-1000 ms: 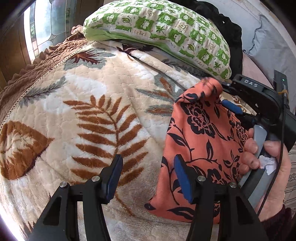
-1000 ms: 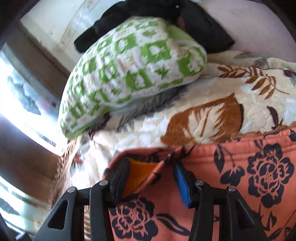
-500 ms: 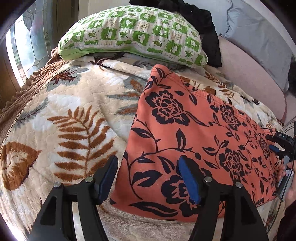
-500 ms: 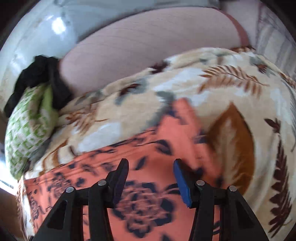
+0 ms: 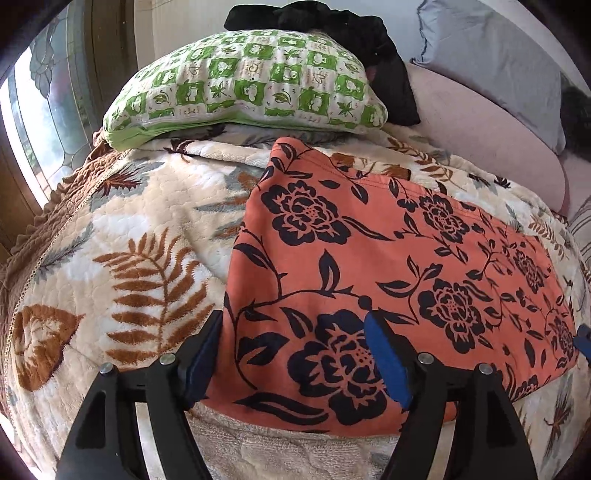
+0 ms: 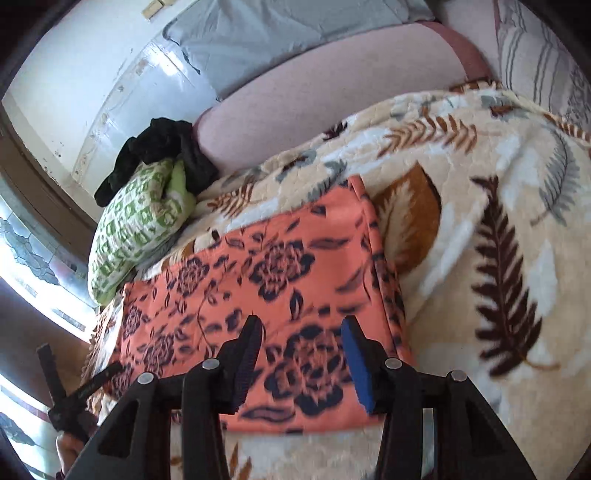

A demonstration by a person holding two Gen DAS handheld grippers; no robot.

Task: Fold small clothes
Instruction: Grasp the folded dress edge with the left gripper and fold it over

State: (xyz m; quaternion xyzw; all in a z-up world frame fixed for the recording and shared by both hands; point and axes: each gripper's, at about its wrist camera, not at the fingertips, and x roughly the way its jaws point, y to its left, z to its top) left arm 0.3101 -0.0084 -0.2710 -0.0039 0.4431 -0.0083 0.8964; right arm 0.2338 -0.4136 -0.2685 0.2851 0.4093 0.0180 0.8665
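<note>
Cloth (image 5: pixel 388 266) of coral orange, printed with black roses and vines, lies spread flat as one rectangle on the leaf-patterned blanket (image 5: pixel 140 236), just below one green-checked pillow (image 5: pixel 251 88). One black garment (image 5: pixel 332 29) sits behind that pillow. Left gripper (image 5: pixel 295 354) hovers over the near edge, jaws opening, nothing pinched; right gripper (image 6: pixel 301 358) stands apart above the fabric, empty.

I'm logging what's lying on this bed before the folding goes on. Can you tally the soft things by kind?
Orange floral garment: 1
Leaf-patterned blanket: 1
Green checked pillow: 1
Grey pillow: 1
Black clothing heap: 1
Total: 5
</note>
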